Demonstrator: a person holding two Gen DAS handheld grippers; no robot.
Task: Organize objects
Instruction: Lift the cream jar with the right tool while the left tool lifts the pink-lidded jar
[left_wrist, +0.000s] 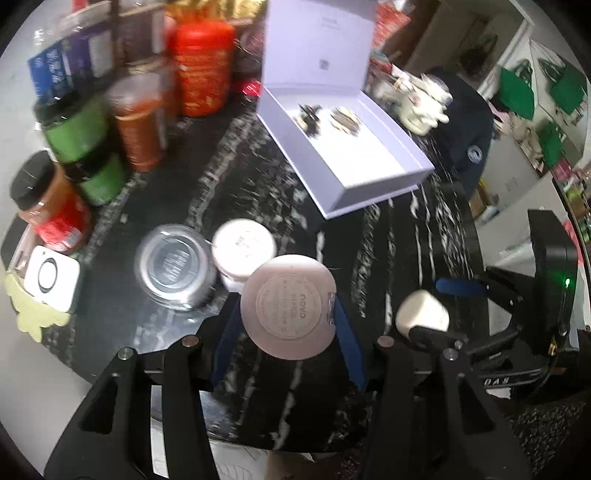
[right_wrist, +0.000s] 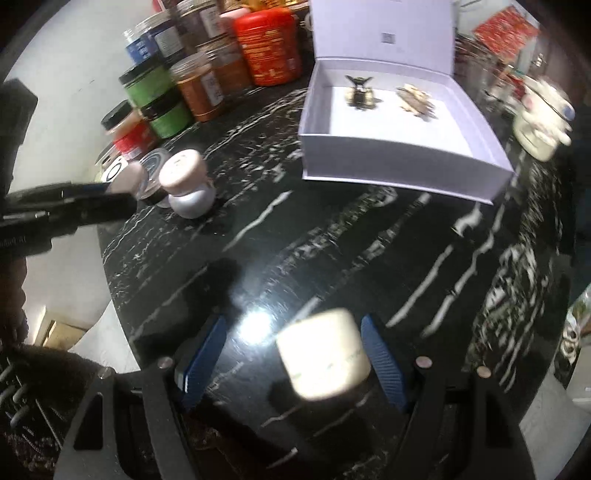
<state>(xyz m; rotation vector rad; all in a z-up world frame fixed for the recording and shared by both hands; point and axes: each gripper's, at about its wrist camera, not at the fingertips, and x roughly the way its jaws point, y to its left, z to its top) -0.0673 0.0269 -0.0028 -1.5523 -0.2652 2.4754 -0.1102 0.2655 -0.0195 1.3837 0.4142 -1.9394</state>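
Observation:
My left gripper (left_wrist: 286, 325) is shut on a round pale pink "novo" compact (left_wrist: 290, 308), held above the black marble table (left_wrist: 258, 177); the compact also shows in the right wrist view (right_wrist: 127, 181). My right gripper (right_wrist: 291, 354) is open, with a cream-capped dark bottle (right_wrist: 323, 354) standing between its blue pads (right_wrist: 382, 358), nearer the right one; I cannot tell if they touch. That bottle also shows in the left wrist view (left_wrist: 421, 312). An open white box (left_wrist: 343, 147) holding two ornaments (left_wrist: 328, 116) lies at the table's far side; it also shows in the right wrist view (right_wrist: 399, 133).
A pink-capped white bottle (right_wrist: 186, 181) and a round silver tin (left_wrist: 175, 266) stand left of centre. Several jars and a red tin (right_wrist: 267, 46) crowd the far left. A white square device (left_wrist: 51, 277) sits at the left edge. A cream figurine (right_wrist: 543, 122) stands far right.

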